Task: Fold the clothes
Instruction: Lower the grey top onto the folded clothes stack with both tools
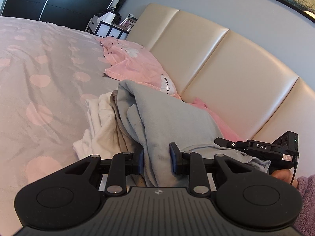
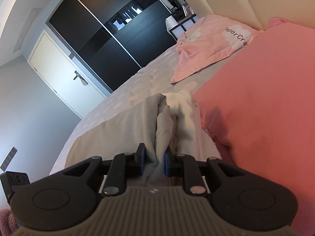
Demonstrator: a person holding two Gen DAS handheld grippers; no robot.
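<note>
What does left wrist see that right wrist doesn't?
Left wrist only: the cream padded headboard and the right gripper's body. Right wrist only: white door, large coral-pink pillow. Both: pale grey garment pinched in each gripper, left gripper, right gripper, white cloth, light pink printed pillowcase, dark wardrobe doors.

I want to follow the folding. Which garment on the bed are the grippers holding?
The grey garment: both the left gripper and right gripper pinch it. The white one lies untouched beside it.
</note>
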